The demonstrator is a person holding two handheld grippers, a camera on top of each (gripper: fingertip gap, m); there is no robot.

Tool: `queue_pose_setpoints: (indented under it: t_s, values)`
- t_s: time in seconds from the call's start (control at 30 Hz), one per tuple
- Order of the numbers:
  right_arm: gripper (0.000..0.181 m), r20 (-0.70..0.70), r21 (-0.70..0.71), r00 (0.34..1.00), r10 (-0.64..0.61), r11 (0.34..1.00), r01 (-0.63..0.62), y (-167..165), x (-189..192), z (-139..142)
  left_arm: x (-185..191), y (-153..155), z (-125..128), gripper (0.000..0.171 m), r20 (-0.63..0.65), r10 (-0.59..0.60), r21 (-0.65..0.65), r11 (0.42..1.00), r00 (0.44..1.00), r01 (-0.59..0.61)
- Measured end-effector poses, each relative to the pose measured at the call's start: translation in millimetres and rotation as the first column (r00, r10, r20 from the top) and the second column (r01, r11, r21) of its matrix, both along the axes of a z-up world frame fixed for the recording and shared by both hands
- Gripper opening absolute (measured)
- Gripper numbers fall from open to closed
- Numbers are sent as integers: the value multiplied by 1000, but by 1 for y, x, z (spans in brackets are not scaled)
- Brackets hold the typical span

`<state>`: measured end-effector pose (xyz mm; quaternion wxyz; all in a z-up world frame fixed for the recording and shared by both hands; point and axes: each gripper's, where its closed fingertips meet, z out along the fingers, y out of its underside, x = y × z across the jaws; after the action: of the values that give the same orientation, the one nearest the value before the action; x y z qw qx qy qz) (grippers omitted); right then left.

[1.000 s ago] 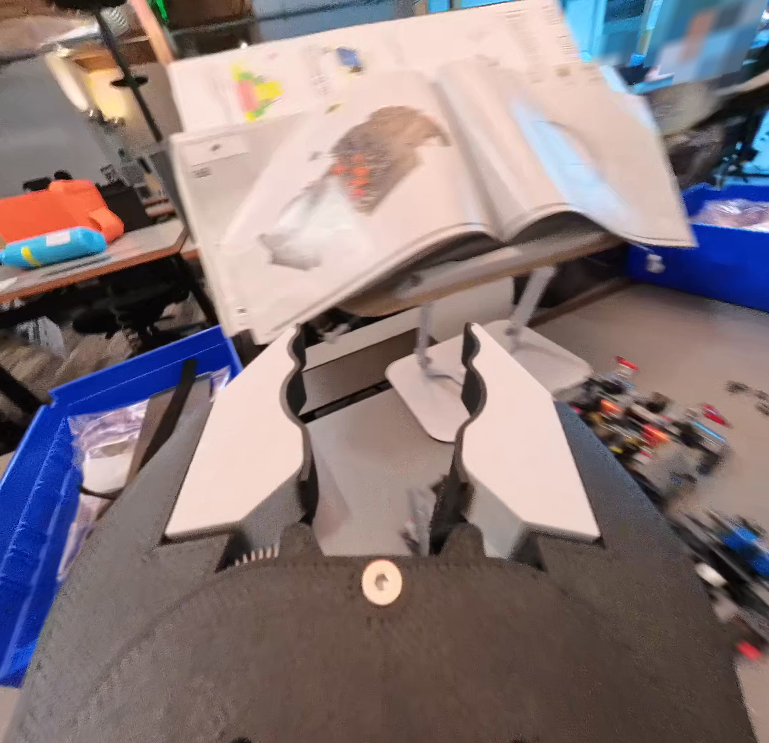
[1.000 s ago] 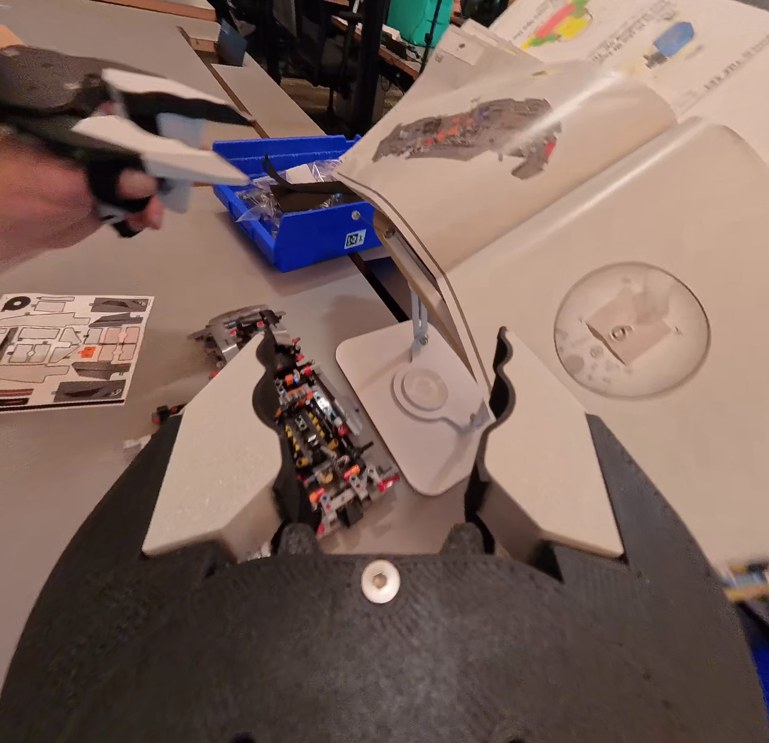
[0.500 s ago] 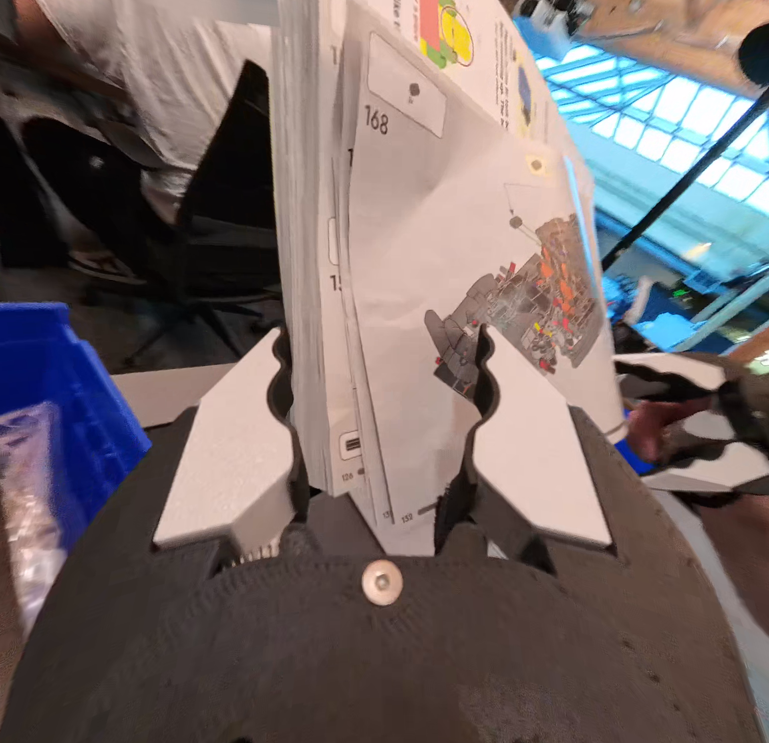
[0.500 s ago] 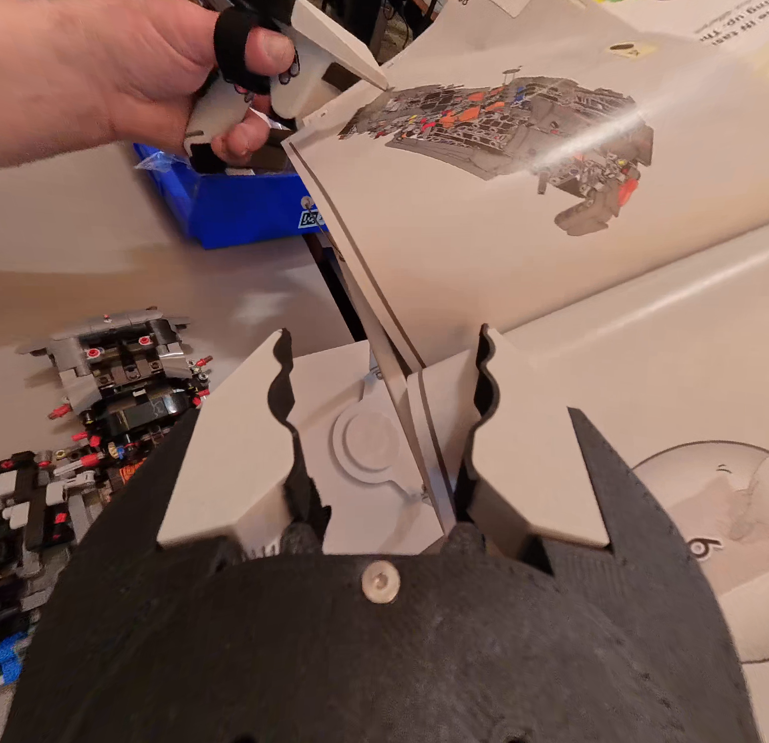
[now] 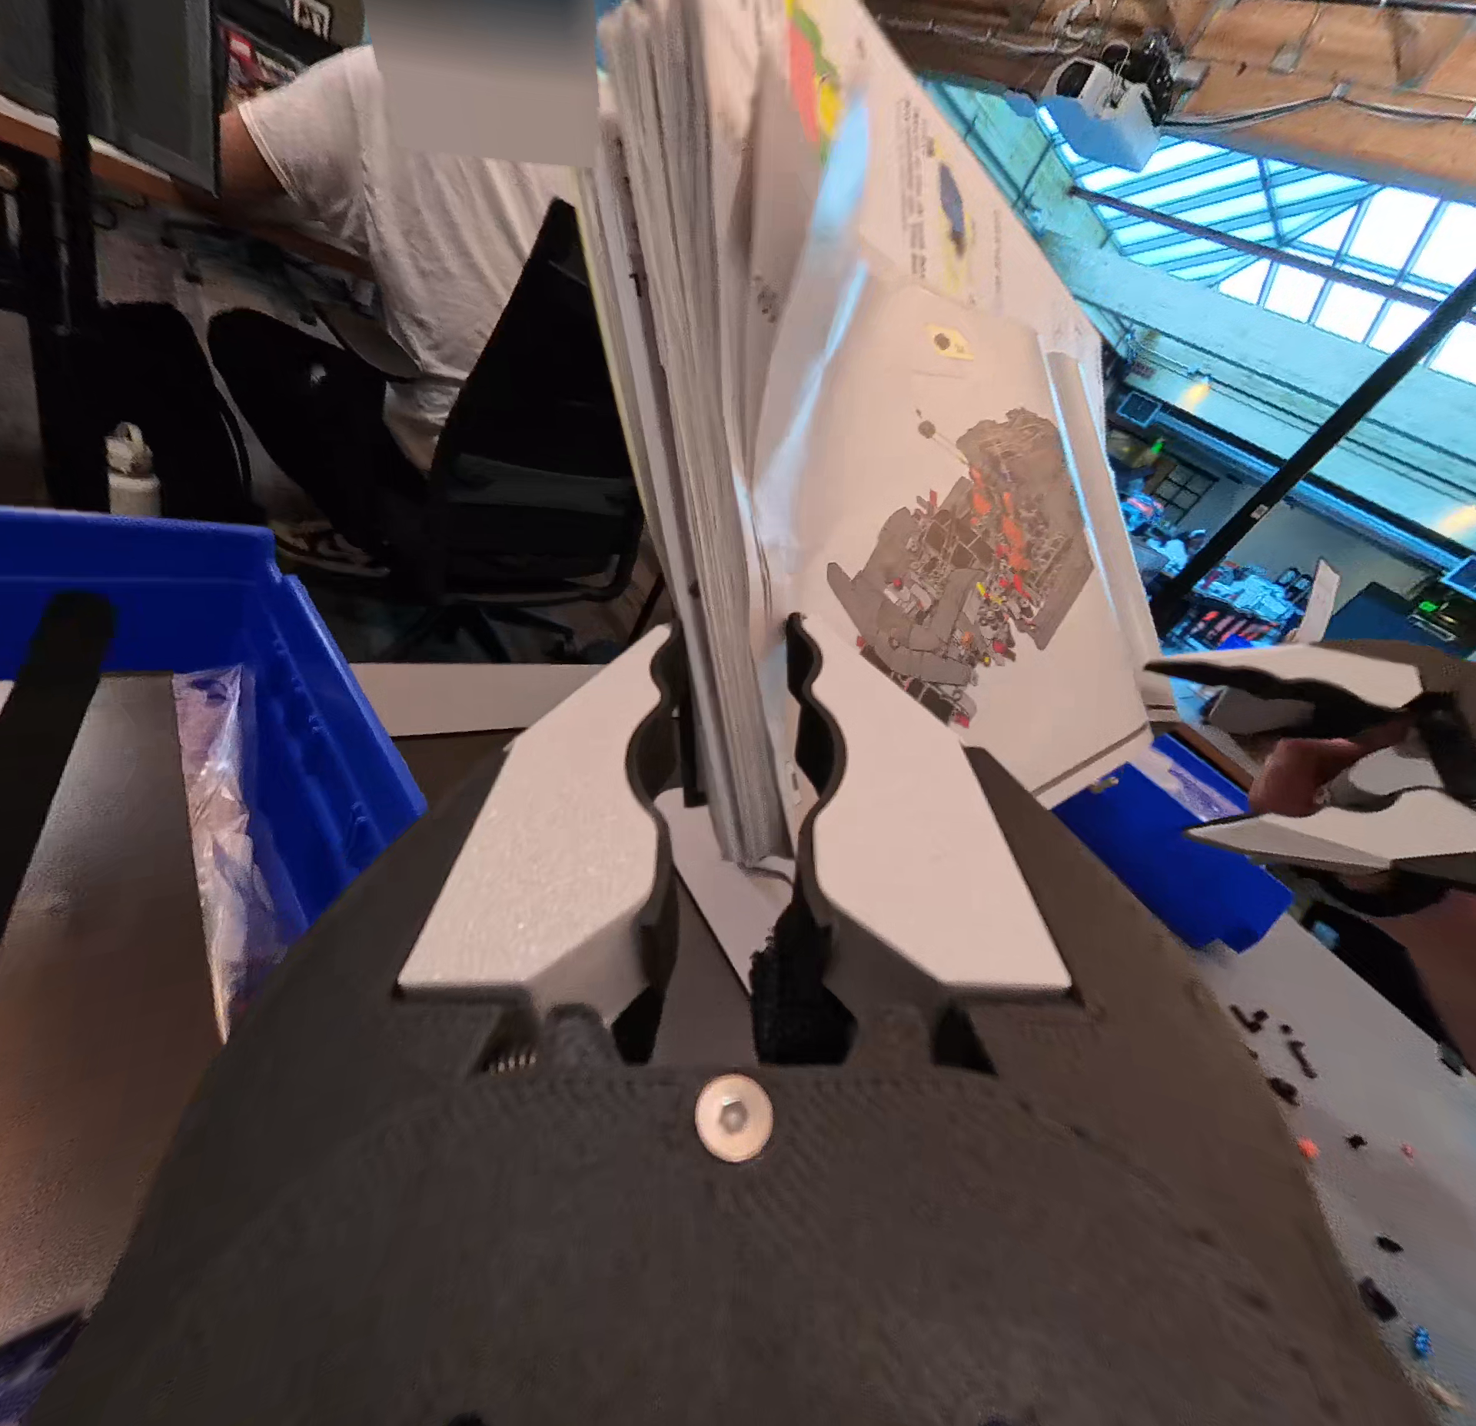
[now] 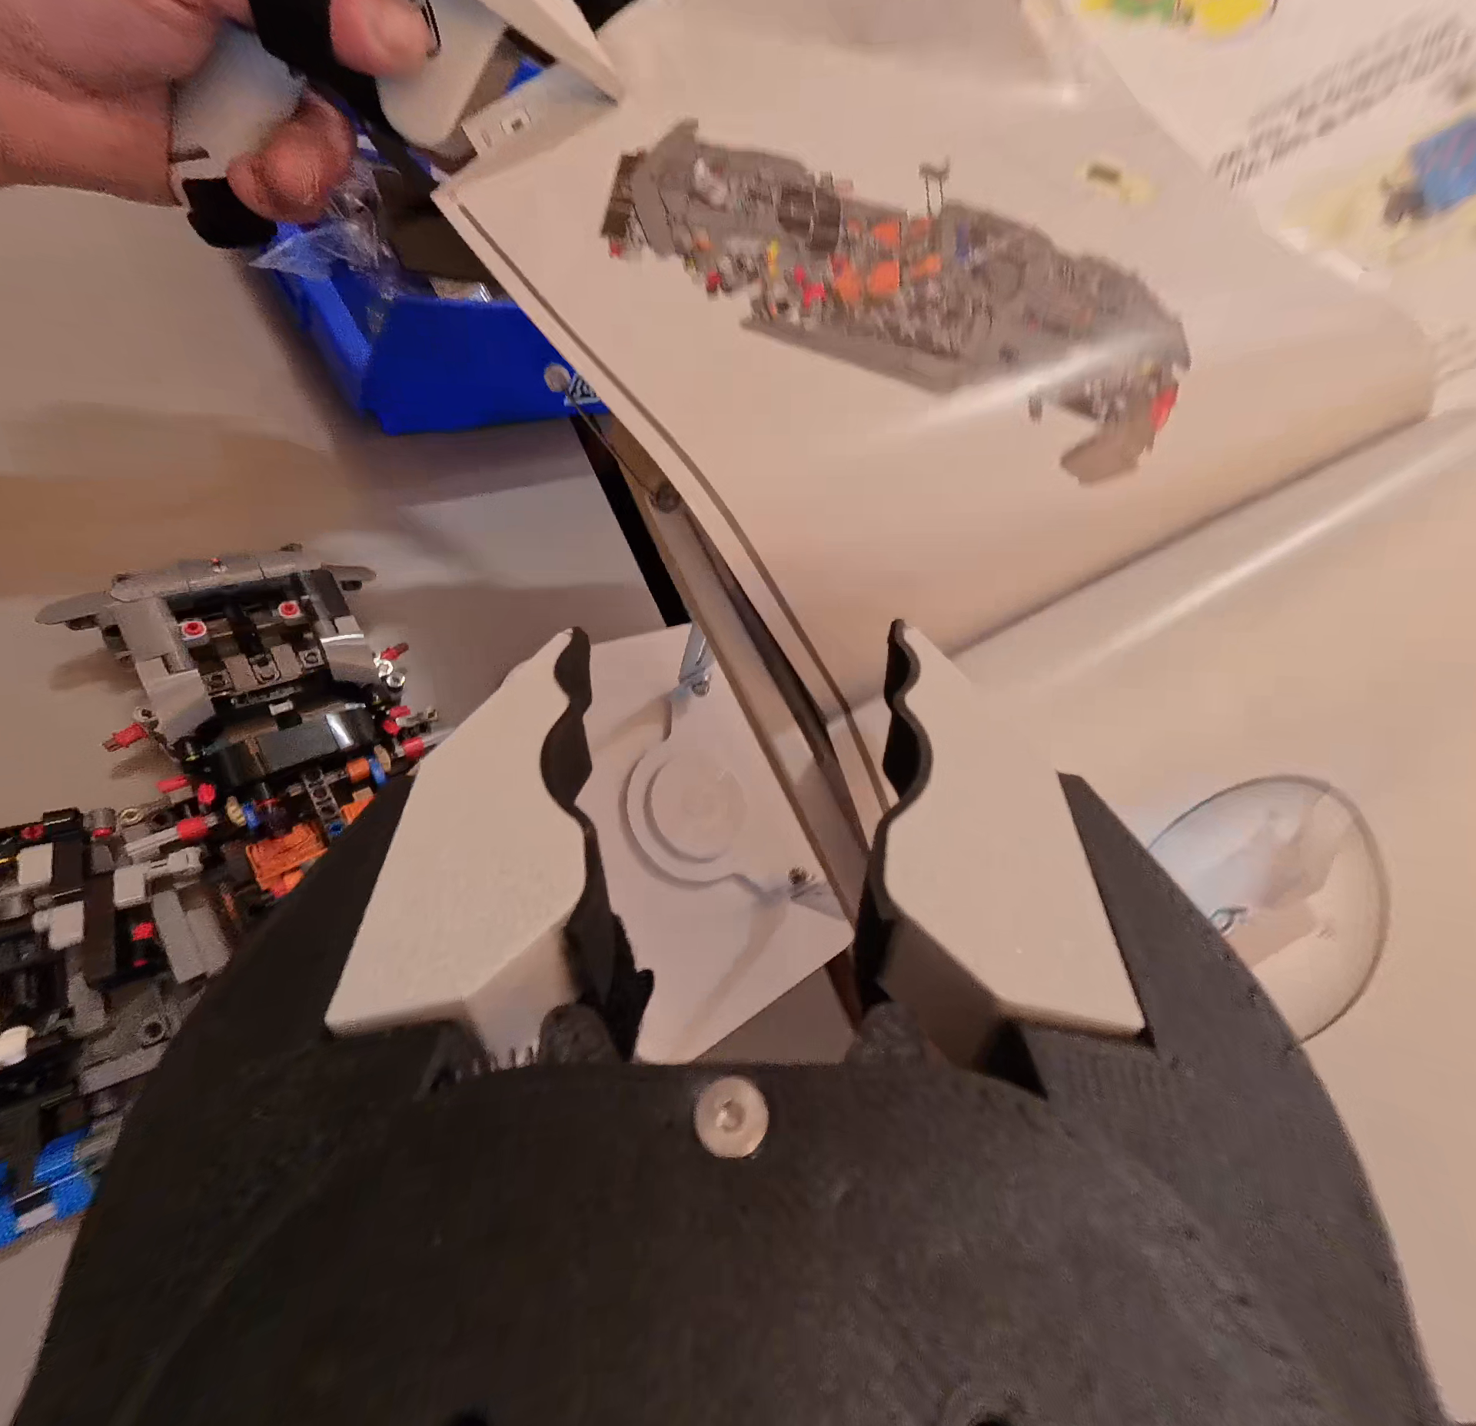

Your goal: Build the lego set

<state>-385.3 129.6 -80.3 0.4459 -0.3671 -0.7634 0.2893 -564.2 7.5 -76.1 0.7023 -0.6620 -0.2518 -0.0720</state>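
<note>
The manual (image 5: 950, 461) is seen propped open on a stand (image 6: 711, 844) whose pale base lies on the table (image 6: 160, 445). In the left wrist view, the left gripper (image 5: 731, 749) is set at the manual's left edge, where a thick stack of pages is seen edge-on between its fingers (image 5: 559, 852); the jaws are narrowed around that stack, though whether the pages are actually pinched cannot be told from either view. In the right wrist view the same gripper (image 6: 591, 86) is seen at the manual's upper left corner, held by a hand (image 6: 160, 70), its tips at the page corner. The right gripper (image 6: 735, 717) is held spread at the manual's lower edge, with nothing pinched; the stand's base and the lower edge of the pages are framed between its fingers (image 6: 982, 868). From the left wrist view this gripper (image 5: 1214, 749) is seen to the right of the manual, also spread. The open page bears a grey picture of the model with orange and red parts. The partly built lego set (image 6: 200, 765), grey and black with red, orange and blue pieces, lies on the table to the left of the stand, apart from both grippers. A blue bin (image 6: 447, 357) with clear bags in it sits behind the manual's left corner, and in the left wrist view the bin (image 5: 240, 669) is just left of the left gripper. Small loose pieces (image 5: 1294, 1068) are scattered on the table to the right of the manual. A person (image 5: 415, 190) in a white shirt is seated behind the manual.
</note>
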Motion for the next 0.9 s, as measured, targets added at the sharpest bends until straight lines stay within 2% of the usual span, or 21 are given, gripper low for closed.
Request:
queue_pose_setpoints:
  t_s: [0.13, 0.27, 0.3, 0.4, 0.47, 0.57, 0.63, 0.7, 0.8, 0.9]
  values:
    - [69, -67, 162, 994, 84, 984, -72, -36, -10, 14, 19, -8, 9, 21, -27, -19, 19, 1000, 999, 19]
    - [71, -62, 321, 990, 127, 942, -100, -72, -38, 9, 18, -14, 15, 18, -38, -7, 59, 998, 999, 10]
    - [67, -69, 351, 989, 133, 931, -101, -79, -46, 8, 18, -15, 18, 12, -44, -12, 81, 997, 999, 16]
    - [65, -77, 420, 989, 124, 904, -81, -93, -68, 7, 34, -13, 31, 2, -41, -122, 187, 974, 992, 127]
    - [64, -65, 453, 992, 112, 889, -71, -98, -81, 3, 41, -10, 35, 2, -55, -152, 207, 965, 987, 160]
    - [60, -70, 445, 992, 109, 893, -67, -101, -93, 1, 48, -7, 43, 2, -55, -172, 242, 953, 983, 181]
    - [40, -75, 412, 989, 130, 907, -88, -103, -96, 1, 63, -3, 51, 3, -90, -208, 262, 938, 974, 224]
    - [31, -80, 390, 987, 142, 915, -101, -103, -95, 1, 72, 3, 55, 3, -115, -220, 258, 935, 969, 243]
    - [1, -90, 375, 981, 174, 918, -129, -103, -86, 3, 95, 14, 65, 5, -192, -272, 222, 924, 943, 312]
    - [0, -91, 269, 975, 203, 948, -172, -101, -76, 6, 100, 22, 64, 9, -207, -268, 215, 926, 941, 311]
